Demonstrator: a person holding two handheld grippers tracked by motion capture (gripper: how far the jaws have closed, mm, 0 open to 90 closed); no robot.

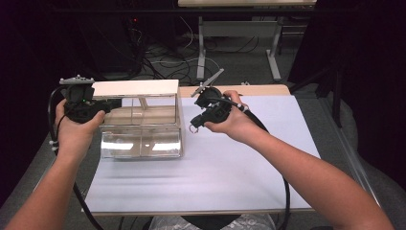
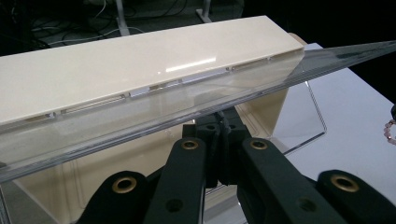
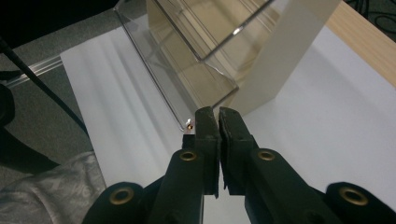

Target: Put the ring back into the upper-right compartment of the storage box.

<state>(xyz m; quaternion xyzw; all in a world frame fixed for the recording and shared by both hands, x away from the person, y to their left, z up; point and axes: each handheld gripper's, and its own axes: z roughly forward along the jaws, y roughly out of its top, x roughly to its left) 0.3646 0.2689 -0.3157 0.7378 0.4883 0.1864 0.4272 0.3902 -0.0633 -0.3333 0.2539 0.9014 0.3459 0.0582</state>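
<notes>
Left gripper (image 1: 103,108) clamped on clear lid (image 2: 261,86) of box (image 1: 141,132); right gripper (image 1: 194,125), at box's 3 o'clock, closed, possibly pinching something tiny.

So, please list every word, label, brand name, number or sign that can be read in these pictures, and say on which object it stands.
None: no readable text in any of the three views.
The clear box and its cream lid are plain, with no label or print.
The white sheet on the table is blank.
The left claw and right claw carry no visible marking.
</notes>
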